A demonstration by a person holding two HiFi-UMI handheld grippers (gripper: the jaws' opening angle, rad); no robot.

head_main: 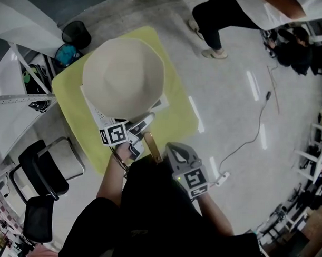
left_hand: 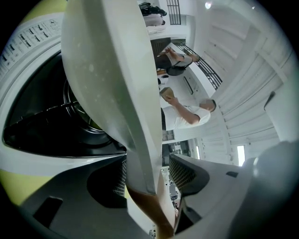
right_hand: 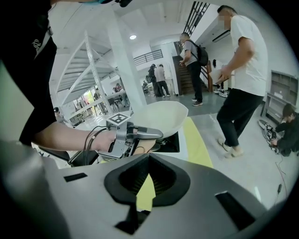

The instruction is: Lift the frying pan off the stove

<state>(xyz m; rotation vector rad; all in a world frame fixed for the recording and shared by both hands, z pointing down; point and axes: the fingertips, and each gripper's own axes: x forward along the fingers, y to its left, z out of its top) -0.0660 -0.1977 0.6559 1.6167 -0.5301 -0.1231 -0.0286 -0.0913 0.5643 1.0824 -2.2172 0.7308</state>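
Observation:
A cream frying pan (head_main: 122,76) hangs over the white-framed black stove (head_main: 99,120) on a yellow-green table (head_main: 182,119). My left gripper (head_main: 142,126) is shut on the pan's wooden handle (head_main: 152,146). In the left gripper view the pan (left_hand: 107,79) stands tilted on edge above the stove (left_hand: 42,121), and the brown handle (left_hand: 147,210) runs between the jaws of the left gripper (left_hand: 147,177). My right gripper (head_main: 172,148) is near my body, shut and empty. From the right gripper (right_hand: 148,161) I see the left gripper (right_hand: 140,135) holding the pan (right_hand: 161,116) clear of the stove (right_hand: 170,142).
A person in a white shirt (head_main: 236,12) stands beyond the table's far right corner. A black chair (head_main: 44,177) is on my left, a black bin (head_main: 76,33) beyond the table. A cable (head_main: 251,138) trails across the floor to the right. White framework (head_main: 12,104) lines the left side.

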